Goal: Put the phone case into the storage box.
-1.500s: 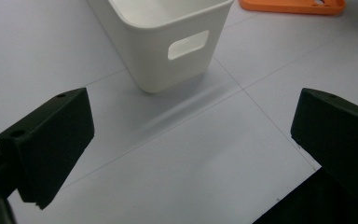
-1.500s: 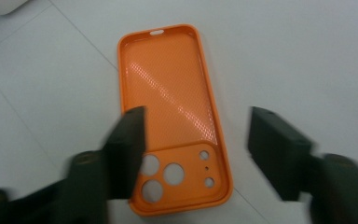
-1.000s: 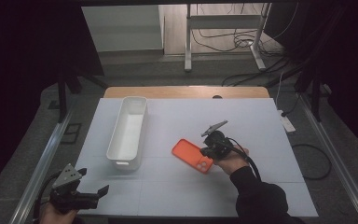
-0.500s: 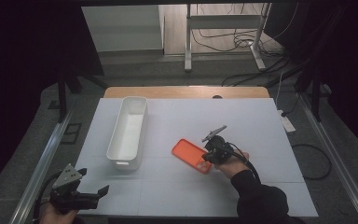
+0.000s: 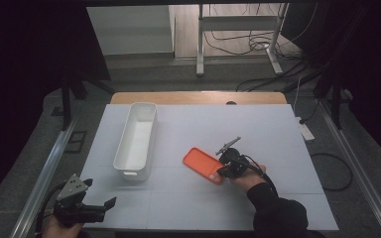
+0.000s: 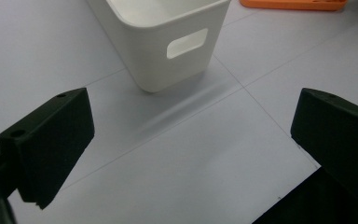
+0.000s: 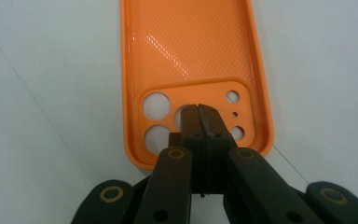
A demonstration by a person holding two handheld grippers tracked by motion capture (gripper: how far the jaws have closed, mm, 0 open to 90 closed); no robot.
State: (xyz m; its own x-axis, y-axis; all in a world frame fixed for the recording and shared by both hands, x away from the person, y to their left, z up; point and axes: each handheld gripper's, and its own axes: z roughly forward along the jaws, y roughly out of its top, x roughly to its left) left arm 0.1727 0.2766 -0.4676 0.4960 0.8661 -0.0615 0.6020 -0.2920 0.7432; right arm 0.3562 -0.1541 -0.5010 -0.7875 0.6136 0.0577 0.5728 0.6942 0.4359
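Left gripper (image 5: 92, 210): at 7 o'clock on the white surface (image 5: 278, 129), near the front edge, jaws spread wide with nothing between them. In the left gripper view the handle end of the white bin (image 6: 168, 42) lies just beyond them.

Right gripper (image 7: 199, 114): at 5 o'clock, jaws pressed together, tips over the camera-cutout end of the orange phone case (image 7: 191, 60); contact with the case cannot be determined. The case lies flat, open side up, near centre.

White bin (image 5: 136, 139): at 10 o'clock, long axis running near to far
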